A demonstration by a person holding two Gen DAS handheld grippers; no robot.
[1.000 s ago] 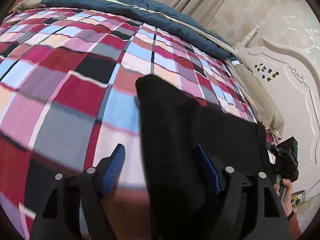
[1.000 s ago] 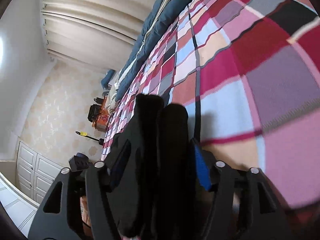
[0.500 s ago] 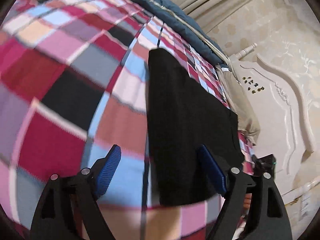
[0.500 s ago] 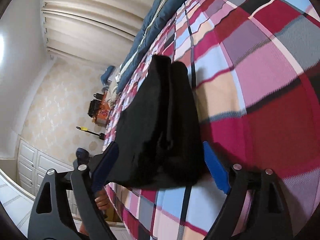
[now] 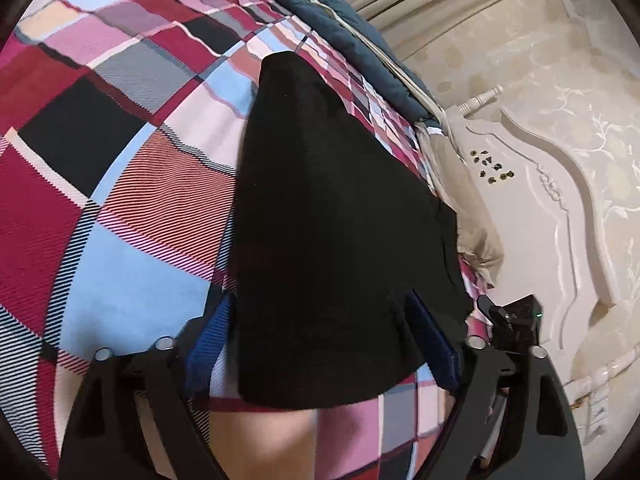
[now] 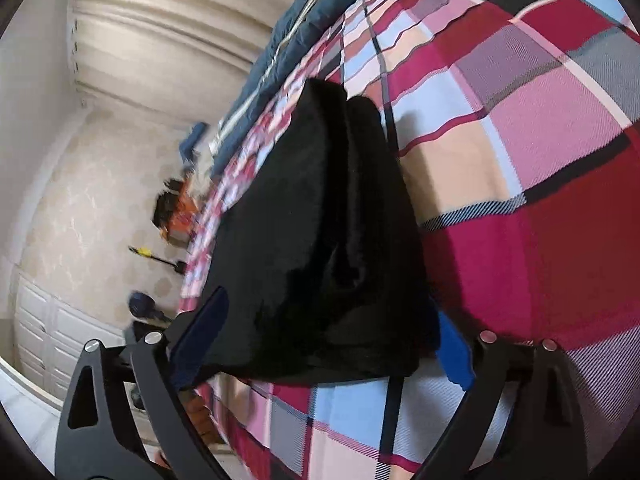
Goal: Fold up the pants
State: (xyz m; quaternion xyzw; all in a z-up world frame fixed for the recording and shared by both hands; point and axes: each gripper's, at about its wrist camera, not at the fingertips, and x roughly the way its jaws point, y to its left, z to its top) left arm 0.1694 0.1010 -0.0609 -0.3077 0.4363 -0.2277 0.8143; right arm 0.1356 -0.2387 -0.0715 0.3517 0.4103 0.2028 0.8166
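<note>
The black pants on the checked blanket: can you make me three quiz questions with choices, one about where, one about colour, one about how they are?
1. Where do the black fabric pants lie?
A on the checked bed cover
B on the floor
C on a chair

2. What colour are the pads of the right tool?
A yellow
B blue
C white

3. How are the pants?
A hanging up
B spread out flat at full length
C folded into a bundle

Answers: 1 A, checks show all around them. 2 B, both pads look blue. 3 C, the right wrist view shows stacked layers.
</note>
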